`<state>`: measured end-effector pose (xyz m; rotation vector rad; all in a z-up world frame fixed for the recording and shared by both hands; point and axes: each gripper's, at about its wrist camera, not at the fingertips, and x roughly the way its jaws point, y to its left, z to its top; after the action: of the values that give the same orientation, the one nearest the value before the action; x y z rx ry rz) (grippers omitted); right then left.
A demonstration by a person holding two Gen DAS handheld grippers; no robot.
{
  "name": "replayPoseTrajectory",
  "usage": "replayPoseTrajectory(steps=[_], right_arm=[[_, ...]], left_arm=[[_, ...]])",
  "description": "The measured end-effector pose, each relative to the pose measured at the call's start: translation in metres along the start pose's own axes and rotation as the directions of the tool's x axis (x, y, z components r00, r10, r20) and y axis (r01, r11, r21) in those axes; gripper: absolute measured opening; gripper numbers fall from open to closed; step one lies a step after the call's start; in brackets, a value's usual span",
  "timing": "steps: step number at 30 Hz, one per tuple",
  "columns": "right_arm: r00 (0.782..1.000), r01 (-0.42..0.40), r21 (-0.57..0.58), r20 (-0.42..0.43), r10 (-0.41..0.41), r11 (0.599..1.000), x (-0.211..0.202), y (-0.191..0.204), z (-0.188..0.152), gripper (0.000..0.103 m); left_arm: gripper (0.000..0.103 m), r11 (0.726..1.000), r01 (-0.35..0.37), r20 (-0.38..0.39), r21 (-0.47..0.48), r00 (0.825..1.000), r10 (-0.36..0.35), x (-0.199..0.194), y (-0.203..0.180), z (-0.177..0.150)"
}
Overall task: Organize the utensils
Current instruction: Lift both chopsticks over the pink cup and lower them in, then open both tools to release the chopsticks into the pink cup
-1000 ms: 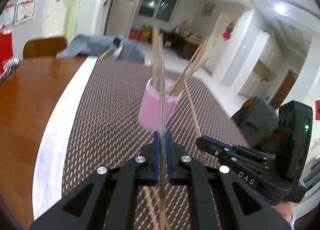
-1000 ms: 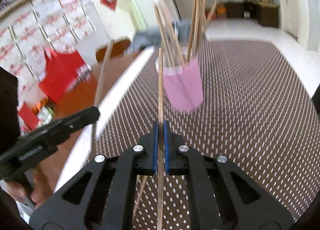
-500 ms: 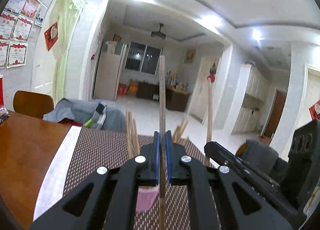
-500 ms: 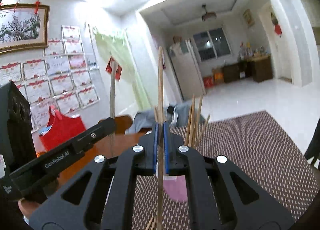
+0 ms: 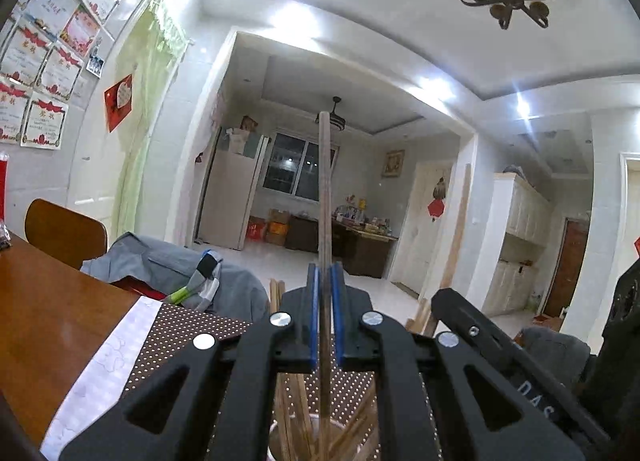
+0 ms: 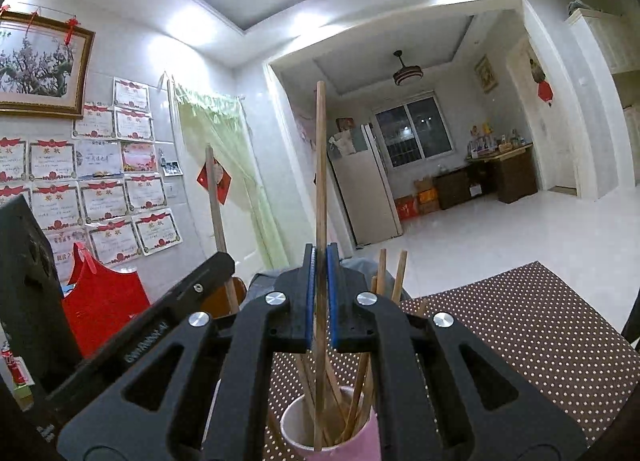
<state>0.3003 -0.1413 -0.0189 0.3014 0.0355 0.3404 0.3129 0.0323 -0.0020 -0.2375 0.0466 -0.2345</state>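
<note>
Clamping one upright chopstick [image 5: 325,197] apiece, both tongs [image 5: 325,315] [image 6: 319,293] seemingly hover above the pink cup [image 6: 356,435].

Two wooden chopsticks [image 6: 320,165] [image 5: 325,197] upright, tips inside pink cup [image 6: 360,441] holding more chopsticks [image 6: 390,273].

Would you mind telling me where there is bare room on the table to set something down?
The dotted mat lies bare to the right of the pink cup, out to its far edge. The wooden tabletop left of the mat's white border is also bare. It is crowded at the cup, where both grippers hold chopsticks over it.
</note>
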Motion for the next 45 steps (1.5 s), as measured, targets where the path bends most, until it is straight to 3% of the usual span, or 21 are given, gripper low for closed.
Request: replayPoseTrajectory(steps=[7,17,19,20,27,33,45], right_arm=[[1.0,0.012,-0.007,-0.021,-0.012,1.0,0.013,-0.001,-0.009,0.006],[0.998,0.029,-0.002,-0.062,-0.029,1.0,0.011,-0.003,-0.015,0.006],[0.997,0.032,-0.002,-0.069,-0.032,1.0,0.009,-0.003,-0.016,0.006],[0.997,0.033,0.0,-0.072,-0.033,0.999,0.008,-0.003,-0.017,0.006],[0.994,0.034,-0.008,-0.099,-0.034,0.999,0.003,-0.002,-0.022,0.006],[0.993,0.018,-0.019,-0.114,-0.02,1.0,0.002,0.002,-0.023,0.006],[0.982,-0.017,-0.035,-0.191,0.01,0.999,0.012,0.013,-0.031,0.007]], left_arm=[[0.007,1.0,-0.011,0.033,0.024,0.999,0.01,0.015,0.003,-0.015],[0.008,0.998,-0.046,-0.107,0.039,0.993,0.05,0.021,0.005,-0.023],[0.032,0.997,-0.055,-0.166,0.048,0.984,0.062,0.019,0.005,-0.022],[0.034,0.997,-0.066,-0.178,0.044,0.981,0.072,0.017,0.006,-0.021],[0.035,0.986,-0.155,-0.213,0.068,0.963,0.166,-0.004,0.01,-0.01],[0.035,0.967,-0.233,-0.2,0.108,0.947,0.25,-0.008,0.021,-0.006],[0.035,0.972,-0.212,-0.224,0.098,0.947,0.229,-0.009,0.022,-0.003]])
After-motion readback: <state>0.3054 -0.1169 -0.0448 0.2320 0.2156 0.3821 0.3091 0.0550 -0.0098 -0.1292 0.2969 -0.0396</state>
